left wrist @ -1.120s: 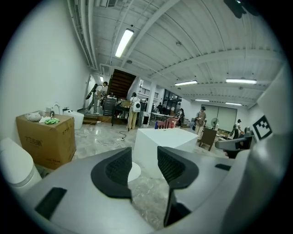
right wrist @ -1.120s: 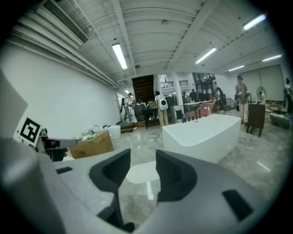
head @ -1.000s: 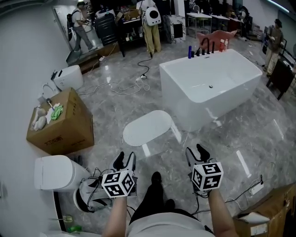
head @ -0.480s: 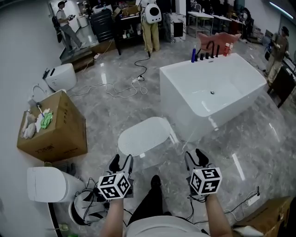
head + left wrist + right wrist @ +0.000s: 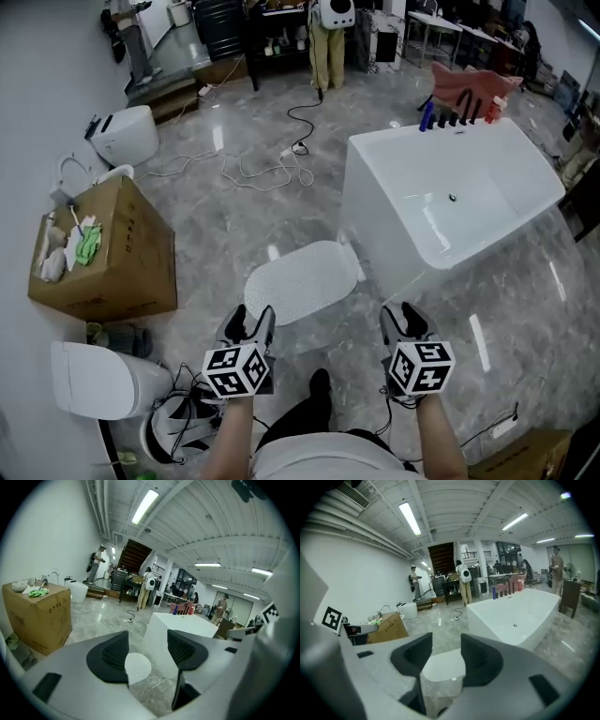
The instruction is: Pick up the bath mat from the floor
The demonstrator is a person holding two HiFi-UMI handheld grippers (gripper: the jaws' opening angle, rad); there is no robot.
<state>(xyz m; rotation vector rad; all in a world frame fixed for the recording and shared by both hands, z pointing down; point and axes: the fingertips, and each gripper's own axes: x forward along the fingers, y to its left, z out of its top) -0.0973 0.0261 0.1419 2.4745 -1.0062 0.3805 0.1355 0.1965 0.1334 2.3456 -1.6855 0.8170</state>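
The bath mat (image 5: 302,281) is a white, dotted oval lying flat on the grey marble floor beside the bathtub. My left gripper (image 5: 249,323) hovers just short of the mat's near left edge. Its jaws have just been opening and hold nothing. My right gripper (image 5: 405,319) hangs to the right of the mat, also open and empty. The mat (image 5: 137,667) shows in the gap of the left gripper (image 5: 147,651) in its own view. It also shows as the mat (image 5: 443,667) beyond the right gripper (image 5: 440,656) in the right gripper view.
A white bathtub (image 5: 450,202) stands right of the mat. A cardboard box (image 5: 103,253) and a toilet (image 5: 98,380) are at the left. Cables (image 5: 253,169) trail across the floor farther back. A person (image 5: 328,37) stands at the far end. My shoe (image 5: 319,384) is between the grippers.
Both grippers have advanced toward the mat, which now lies closer in front of them. The left jaws stand wider apart than before.
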